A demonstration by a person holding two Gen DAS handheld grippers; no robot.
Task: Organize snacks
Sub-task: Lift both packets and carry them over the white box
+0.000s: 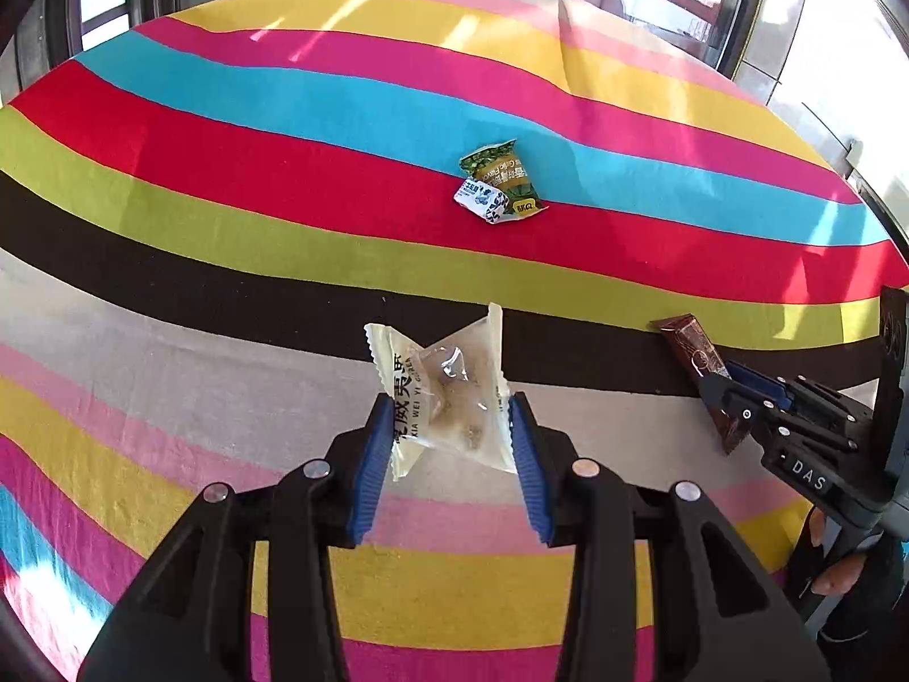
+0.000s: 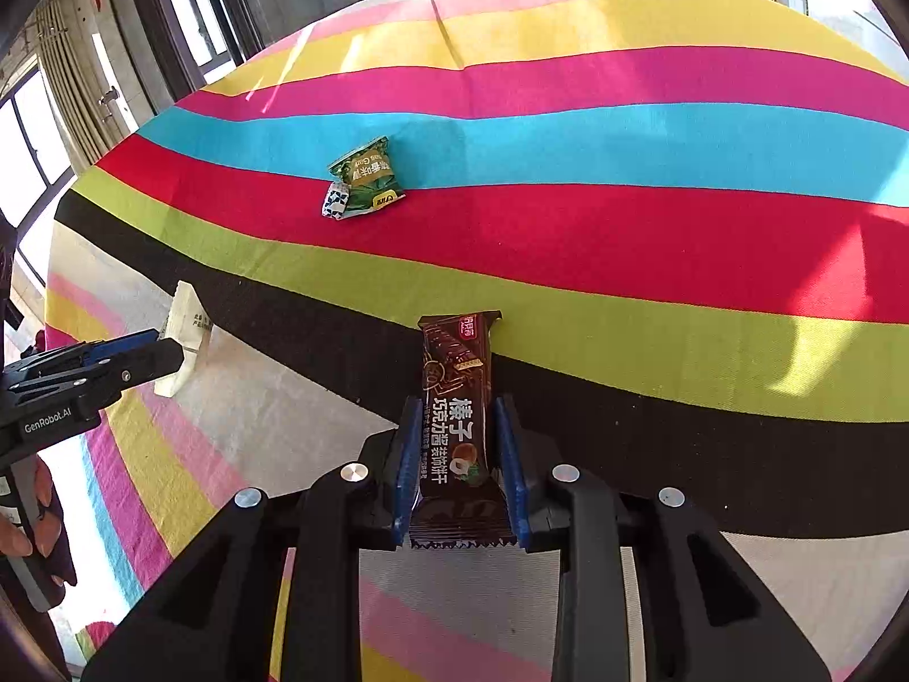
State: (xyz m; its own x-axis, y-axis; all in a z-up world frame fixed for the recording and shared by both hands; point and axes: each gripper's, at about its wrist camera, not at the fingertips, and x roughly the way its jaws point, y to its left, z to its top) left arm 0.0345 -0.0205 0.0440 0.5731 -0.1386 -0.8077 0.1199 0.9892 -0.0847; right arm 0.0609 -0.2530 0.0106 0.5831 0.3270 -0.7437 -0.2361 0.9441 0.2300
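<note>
My left gripper [image 1: 451,418] is shut on a clear, cream-edged snack packet [image 1: 449,392], held above the striped cloth; from the right wrist view the same packet [image 2: 184,335] sticks out of the left gripper [image 2: 170,355] at the left edge. A brown chocolate wafer bar [image 2: 457,426] stands lengthwise between the blue pads of my right gripper [image 2: 457,437], which is shut on it; the left wrist view shows that bar [image 1: 696,366] and the right gripper [image 1: 724,392] at the right. A green snack bag [image 1: 503,176] [image 2: 369,179] lies on the red and blue stripes, with a small white-and-blue packet [image 1: 483,202] [image 2: 335,199] touching it.
A striped tablecloth [image 1: 227,182] covers the whole table. Windows and dark frames [image 2: 187,17] stand beyond the far edge. A person's hand [image 2: 34,517] holds the left gripper's handle, and another hand [image 1: 841,568] the right one.
</note>
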